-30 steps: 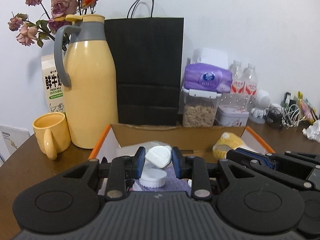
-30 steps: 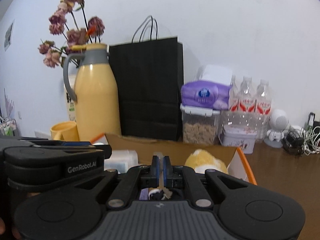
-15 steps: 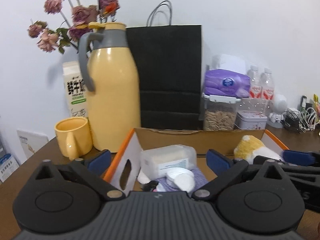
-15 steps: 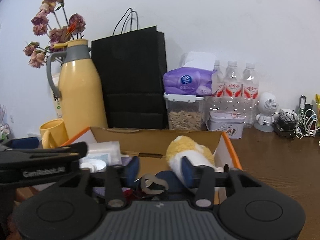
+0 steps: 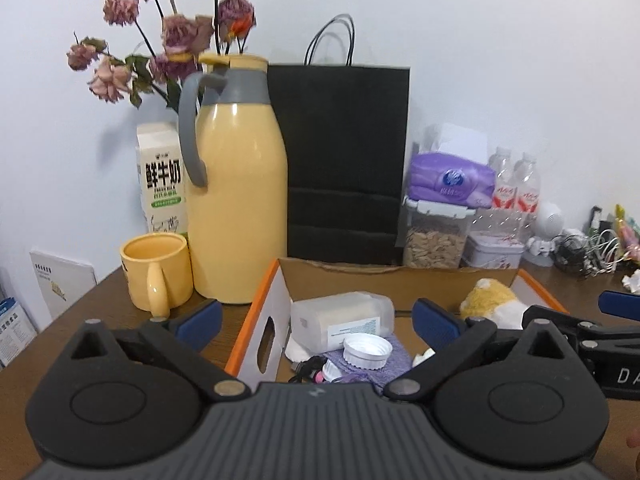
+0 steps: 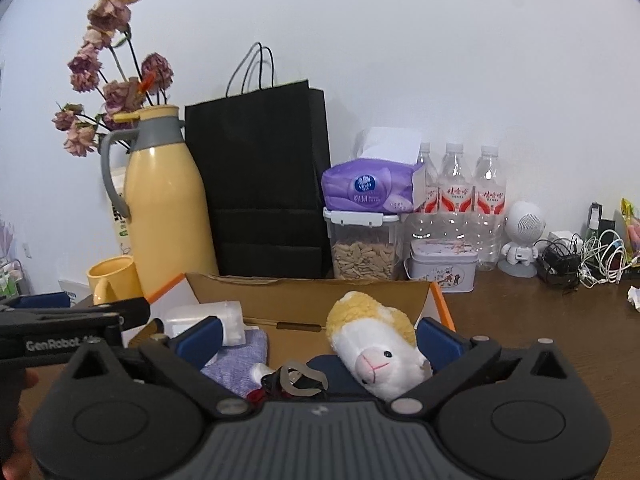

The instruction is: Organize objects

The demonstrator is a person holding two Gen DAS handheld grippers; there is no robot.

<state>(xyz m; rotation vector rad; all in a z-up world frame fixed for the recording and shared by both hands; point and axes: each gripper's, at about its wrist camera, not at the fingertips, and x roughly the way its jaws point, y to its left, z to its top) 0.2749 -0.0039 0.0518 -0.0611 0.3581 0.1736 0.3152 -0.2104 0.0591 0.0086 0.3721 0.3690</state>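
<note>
Box (image 6: pixel 304 292) contents partly hidden behind right gripper (image 6: pixel 318 338).

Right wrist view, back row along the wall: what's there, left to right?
Dried flowers → yellow thermos jug → black paper bag → purple tissue pack on a clear seed container → water bottles → white robot figure → tangle of cables.

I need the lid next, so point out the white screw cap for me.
In the left wrist view the white screw cap lies inside the cardboard box, on the purple cloth, just in front of the clear plastic container.
</note>
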